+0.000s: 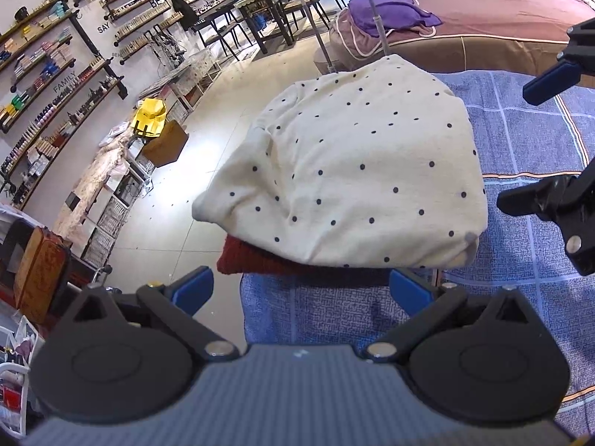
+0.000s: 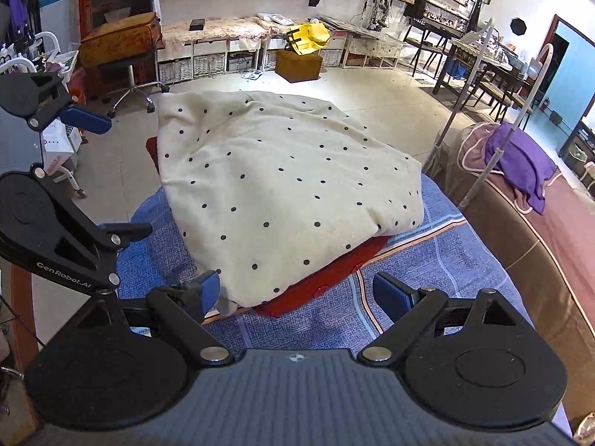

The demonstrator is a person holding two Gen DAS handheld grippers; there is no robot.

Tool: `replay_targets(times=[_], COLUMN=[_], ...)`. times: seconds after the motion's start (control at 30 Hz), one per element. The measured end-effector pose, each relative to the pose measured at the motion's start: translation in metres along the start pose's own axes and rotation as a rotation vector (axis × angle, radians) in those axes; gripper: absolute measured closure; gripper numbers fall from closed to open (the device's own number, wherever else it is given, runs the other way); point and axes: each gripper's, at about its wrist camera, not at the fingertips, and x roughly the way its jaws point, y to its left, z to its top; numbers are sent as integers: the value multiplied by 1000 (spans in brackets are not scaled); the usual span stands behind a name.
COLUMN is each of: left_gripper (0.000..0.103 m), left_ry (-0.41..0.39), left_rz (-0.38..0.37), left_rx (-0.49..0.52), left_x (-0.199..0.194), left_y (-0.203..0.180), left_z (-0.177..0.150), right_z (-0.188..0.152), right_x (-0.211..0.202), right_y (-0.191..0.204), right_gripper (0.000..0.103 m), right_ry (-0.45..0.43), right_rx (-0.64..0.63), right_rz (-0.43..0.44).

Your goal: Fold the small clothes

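A folded cream garment with dark dots (image 1: 357, 178) lies on top of a red knit garment (image 1: 253, 260) on the blue patterned cloth (image 1: 520, 141) that covers the table. It also shows in the right wrist view (image 2: 282, 193), with the red garment (image 2: 327, 278) sticking out beneath. My left gripper (image 1: 301, 290) is open and empty, just short of the pile's near edge. My right gripper (image 2: 293, 293) is open and empty, its left fingertip (image 2: 208, 291) beside the cream garment's corner. The right gripper shows in the left view (image 1: 539, 141), the left in the right view (image 2: 108, 174).
The pile sits near the table's corner, with tiled floor (image 2: 372, 93) beyond. A brown couch with a purple cloth (image 2: 520, 163) stands to the right. A thin metal stand (image 2: 479, 171) rises by the table edge. Shelves line the far wall (image 1: 55, 74).
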Motion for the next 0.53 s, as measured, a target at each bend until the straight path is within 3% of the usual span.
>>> replay_targets(times=[0.53], left_gripper=[0], left_ry=[-23], left_rz=[-9], left_rx=[11], left_x=[-2], left_y=[1], left_z=[1], right_z=[1], right_x=[9], right_y=[-5], right_gripper=[0], right_ry=[35], right_rx=[12], right_rz=[-33])
